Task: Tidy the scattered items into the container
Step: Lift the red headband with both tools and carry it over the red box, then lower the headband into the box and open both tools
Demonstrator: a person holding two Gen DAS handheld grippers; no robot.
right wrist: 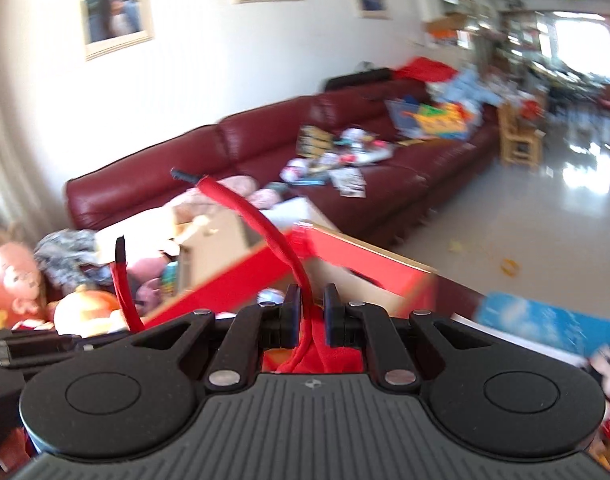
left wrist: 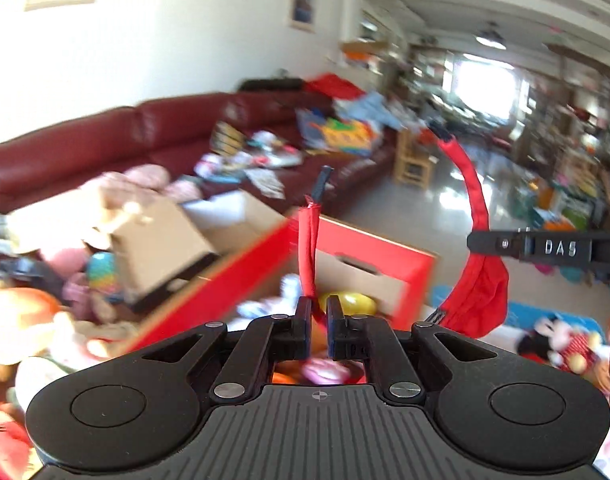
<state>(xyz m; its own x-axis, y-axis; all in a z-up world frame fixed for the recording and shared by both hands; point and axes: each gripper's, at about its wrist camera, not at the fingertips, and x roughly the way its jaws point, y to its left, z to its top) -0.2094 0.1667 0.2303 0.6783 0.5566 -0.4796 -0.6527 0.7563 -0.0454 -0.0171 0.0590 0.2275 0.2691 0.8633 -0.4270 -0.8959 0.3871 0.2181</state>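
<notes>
A red fabric item with stiff curved ribs and black tips is stretched between both grippers. My left gripper (left wrist: 319,312) is shut on one rib (left wrist: 309,248), which stands upright over the box. My right gripper (right wrist: 308,304) is shut on the bunched red cloth (right wrist: 317,354), and another rib (right wrist: 261,224) arcs up and left from it. In the left wrist view the cloth (left wrist: 485,300) hangs from the right gripper's fingers (left wrist: 505,245). Below both grippers stands the red open-topped box (left wrist: 369,240) (right wrist: 365,252), holding a yellow ball (left wrist: 347,304) and other toys.
A dark red sofa (right wrist: 265,140) strewn with books and toys runs along the wall. A brown cardboard box (left wrist: 161,240) and plush toys (left wrist: 21,320) crowd the left. A plush doll (left wrist: 561,344) lies on a blue mat at right. Glossy floor and a wooden chair (right wrist: 519,144) lie beyond.
</notes>
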